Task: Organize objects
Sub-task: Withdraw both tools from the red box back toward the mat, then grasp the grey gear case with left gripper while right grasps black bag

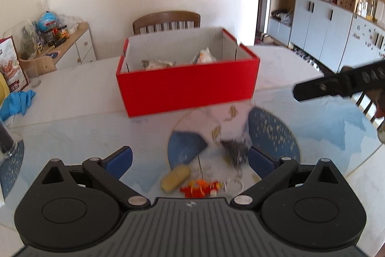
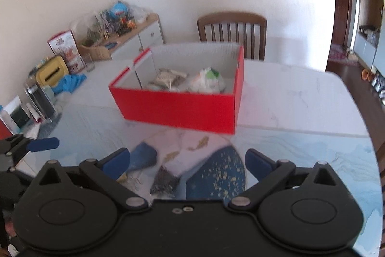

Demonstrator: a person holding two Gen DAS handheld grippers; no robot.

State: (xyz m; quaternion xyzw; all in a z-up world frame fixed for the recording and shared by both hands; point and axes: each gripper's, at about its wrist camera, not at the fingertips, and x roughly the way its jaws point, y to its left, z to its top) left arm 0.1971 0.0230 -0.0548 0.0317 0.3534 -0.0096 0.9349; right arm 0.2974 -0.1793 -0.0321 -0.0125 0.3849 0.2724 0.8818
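1. Table [image 1: 72, 93], marble-patterned white, carries a blue-and-white mat [image 1: 324, 117] along its near edge.
2. Red cardboard box [image 1: 187, 86] sits open at mid-table, holding plastic-wrapped packets [image 2: 207, 81], with a wooden chair [image 1: 166, 21] behind it.
3. Left gripper [image 1: 190, 158] hovers with jaws wide, holding nothing; right gripper [image 2: 187, 161] likewise gapes empty.
4. Small items lie on the mat near the left gripper: a dark mesh pouch [image 1: 234, 151], a yellow block [image 1: 175, 178], an orange toy [image 1: 199, 188].
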